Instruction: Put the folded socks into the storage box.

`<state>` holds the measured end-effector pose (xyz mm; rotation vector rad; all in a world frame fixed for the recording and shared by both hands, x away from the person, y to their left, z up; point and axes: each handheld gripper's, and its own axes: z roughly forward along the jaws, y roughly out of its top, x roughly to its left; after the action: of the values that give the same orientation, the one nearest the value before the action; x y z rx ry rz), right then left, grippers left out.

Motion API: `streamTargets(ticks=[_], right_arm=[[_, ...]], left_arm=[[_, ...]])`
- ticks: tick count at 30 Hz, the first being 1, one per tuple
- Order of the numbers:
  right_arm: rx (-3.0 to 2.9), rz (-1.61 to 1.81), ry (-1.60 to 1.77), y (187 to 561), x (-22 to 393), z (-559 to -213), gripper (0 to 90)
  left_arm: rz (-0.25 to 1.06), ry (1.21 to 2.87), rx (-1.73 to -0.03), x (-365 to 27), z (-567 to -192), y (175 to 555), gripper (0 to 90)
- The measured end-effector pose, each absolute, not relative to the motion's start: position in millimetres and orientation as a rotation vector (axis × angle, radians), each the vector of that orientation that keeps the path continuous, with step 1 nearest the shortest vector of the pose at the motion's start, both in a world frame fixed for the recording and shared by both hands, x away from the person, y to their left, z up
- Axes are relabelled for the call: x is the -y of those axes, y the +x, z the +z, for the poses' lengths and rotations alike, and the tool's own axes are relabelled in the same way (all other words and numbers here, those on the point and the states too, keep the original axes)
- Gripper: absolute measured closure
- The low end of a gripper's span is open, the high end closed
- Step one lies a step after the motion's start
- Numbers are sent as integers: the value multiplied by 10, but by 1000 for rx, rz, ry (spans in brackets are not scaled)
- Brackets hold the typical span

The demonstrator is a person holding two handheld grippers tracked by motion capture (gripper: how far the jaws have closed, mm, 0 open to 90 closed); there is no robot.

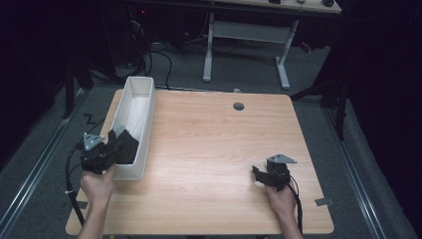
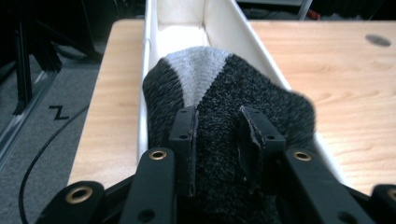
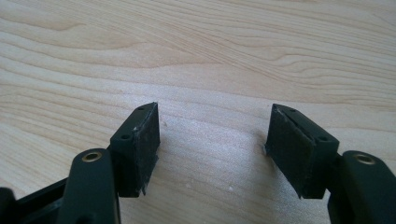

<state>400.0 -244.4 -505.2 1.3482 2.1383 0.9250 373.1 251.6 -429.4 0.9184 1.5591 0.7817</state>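
Your left gripper point(image 1: 113, 144) pinches a dark grey sock point(image 2: 243, 102) with a light grey patch, holding it over the near end of the long white bin point(image 1: 130, 107) at the table's point(image 1: 219, 149) left edge. Your right gripper point(image 1: 258, 175), well to the right of the bin, rests low over bare wood with jaws spread apart.

Almost nothing readable appeared. The one sign was a black zigzag mark point(image 2: 59, 112), shaped like a letter Z, on the grey floor point(image 2: 28, 154) left of the table; the high view showed the same mark point(image 1: 90, 119) beside the table's left edge. It may have been tape rather than a letter, since the view was too dim to tell.
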Motion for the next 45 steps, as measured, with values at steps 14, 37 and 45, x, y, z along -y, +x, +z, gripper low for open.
streamTargets(ticks=[14,37,45], right_arm=[[-2137,925,1350,3999,2442,-5052,347],[-2141,927,1349,4003,2435,-5051,347],[-2143,928,1346,3998,2436,-5051,347]], left_arm=[[855,952,-1577,-2436,-4403,3800,654],[751,882,-1531,-2464,-4189,3729,374],[695,900,-1464,-2263,-3934,3741,329]])
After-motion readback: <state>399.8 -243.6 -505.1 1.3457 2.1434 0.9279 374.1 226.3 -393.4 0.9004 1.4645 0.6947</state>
